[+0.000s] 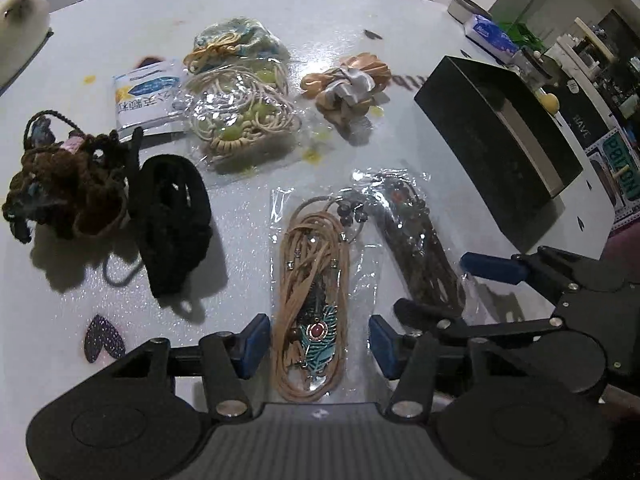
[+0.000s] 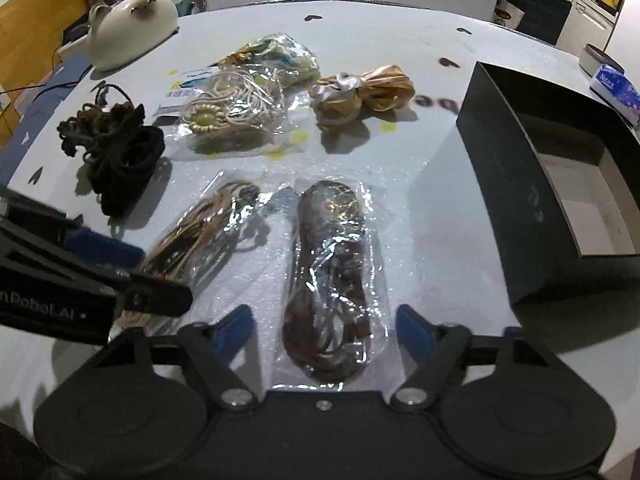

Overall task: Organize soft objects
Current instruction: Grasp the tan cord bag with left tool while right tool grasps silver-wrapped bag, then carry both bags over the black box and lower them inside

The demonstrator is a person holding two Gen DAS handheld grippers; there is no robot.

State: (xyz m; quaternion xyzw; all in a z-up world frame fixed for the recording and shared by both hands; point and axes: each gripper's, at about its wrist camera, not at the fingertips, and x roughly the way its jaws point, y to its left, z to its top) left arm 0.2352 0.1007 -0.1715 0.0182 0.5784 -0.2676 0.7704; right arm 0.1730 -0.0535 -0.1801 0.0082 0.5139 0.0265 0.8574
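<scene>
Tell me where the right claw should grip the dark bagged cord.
Grip the dark cord bag across its narrow middle, coming straight down from above. It lies flat and long, in line with the open right claw, whose fingers already flank its near end.

White surface [image 2: 400, 40] with small dark heart stickers [image 2: 313, 17], yellow spots [image 2: 298, 136] and a bigger glittery heart [image 1: 103, 338] near its front-left edge. Cream cat figure [image 2: 132, 26] at the far left corner. Tissue pack [image 2: 618, 88] at the far right edge, a round tin [image 2: 598, 58] just behind it. A yellow ball [image 1: 548, 101] shows beyond the right edge. Cabinets and shelves behind, blurred.
</scene>
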